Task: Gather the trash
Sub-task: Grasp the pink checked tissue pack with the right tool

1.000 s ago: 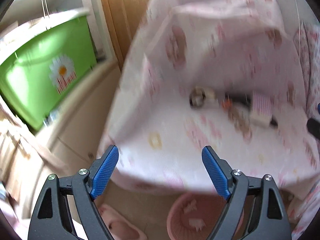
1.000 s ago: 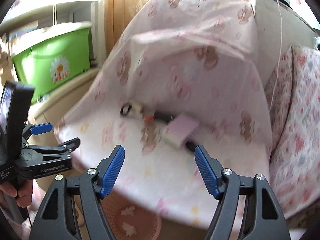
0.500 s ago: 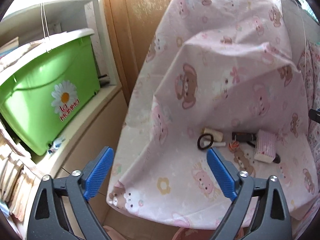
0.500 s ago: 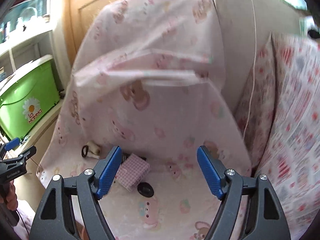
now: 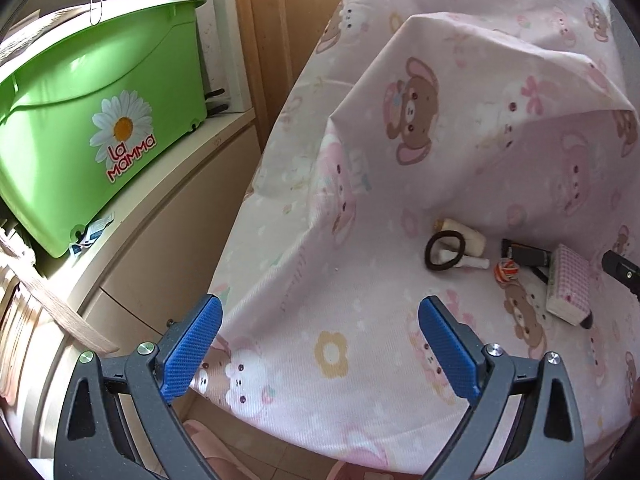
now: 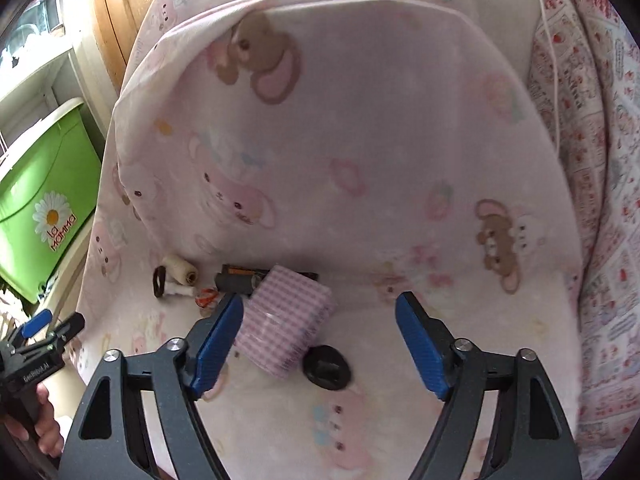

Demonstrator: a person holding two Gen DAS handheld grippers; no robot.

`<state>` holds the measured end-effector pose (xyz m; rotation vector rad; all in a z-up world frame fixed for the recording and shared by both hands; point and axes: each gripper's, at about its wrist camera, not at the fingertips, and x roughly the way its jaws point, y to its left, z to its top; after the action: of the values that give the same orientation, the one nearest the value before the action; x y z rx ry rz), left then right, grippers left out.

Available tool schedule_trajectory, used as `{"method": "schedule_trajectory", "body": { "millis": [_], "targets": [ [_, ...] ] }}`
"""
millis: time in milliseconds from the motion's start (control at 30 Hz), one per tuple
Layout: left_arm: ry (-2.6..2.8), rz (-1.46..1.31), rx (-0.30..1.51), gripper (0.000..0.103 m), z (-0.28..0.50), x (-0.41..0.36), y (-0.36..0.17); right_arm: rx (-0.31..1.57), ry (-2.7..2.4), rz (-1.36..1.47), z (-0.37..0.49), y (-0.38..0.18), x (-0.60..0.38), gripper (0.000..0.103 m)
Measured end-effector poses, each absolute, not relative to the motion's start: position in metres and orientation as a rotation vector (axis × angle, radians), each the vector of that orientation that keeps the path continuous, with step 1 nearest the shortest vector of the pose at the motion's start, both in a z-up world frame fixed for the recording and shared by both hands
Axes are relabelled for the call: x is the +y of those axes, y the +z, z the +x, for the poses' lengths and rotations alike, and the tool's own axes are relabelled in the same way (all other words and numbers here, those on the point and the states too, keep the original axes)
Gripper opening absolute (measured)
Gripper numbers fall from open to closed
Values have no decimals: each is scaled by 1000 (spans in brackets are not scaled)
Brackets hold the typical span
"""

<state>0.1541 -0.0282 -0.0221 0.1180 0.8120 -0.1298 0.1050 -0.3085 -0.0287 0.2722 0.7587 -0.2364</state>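
Green storage tub (image 5: 100, 92): occupies the upper left of the left wrist view, seated on a cream cabinet top (image 5: 160, 216). It carries a daisy label. Its contents are not visible.

Surface: a pink cartoon-print sheet (image 5: 460, 152) covers a seat-like form that fills the centre and right of both views. A wooden door panel (image 5: 264, 40) stands behind it at top centre. A patterned quilt (image 6: 600, 160) runs along the right edge of the right wrist view.

Task items: all lie in a loose cluster on the flat part of the sheet, at centre right of the left wrist view.
- Black hair tie (image 5: 446, 250), lying against a cream thread spool (image 5: 464, 236).
- Small orange-and-white ball (image 5: 506, 270), just right of the hair tie.
- Dark flat object (image 5: 528, 255), partly under a pink checked tissue pack (image 5: 570, 284).
- Black round cap (image 6: 328, 367), touching the lower edge of the tissue pack in the right wrist view.

Left gripper (image 5: 318, 350): angled downward over the near edge of the sheet, at lower centre of its view. Its jaws have just been opening and stand wide, with nothing between them.

Right gripper (image 6: 318, 344): angled downward over the tissue pack and cap. Its jaws have just been opening. The pack and cap appear between the blue pads, and no pad presses on either.

A hand (image 6: 44, 428) holds the left gripper's handle at lower left of the right wrist view.
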Motion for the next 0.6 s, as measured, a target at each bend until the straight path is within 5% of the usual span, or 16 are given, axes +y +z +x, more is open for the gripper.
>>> {"method": "schedule_trajectory", "body": {
  "millis": [600],
  "targets": [
    [-145, 97, 848, 97, 157, -34, -27, 881, -196, 132, 144, -76, -260, 84]
  ]
}}
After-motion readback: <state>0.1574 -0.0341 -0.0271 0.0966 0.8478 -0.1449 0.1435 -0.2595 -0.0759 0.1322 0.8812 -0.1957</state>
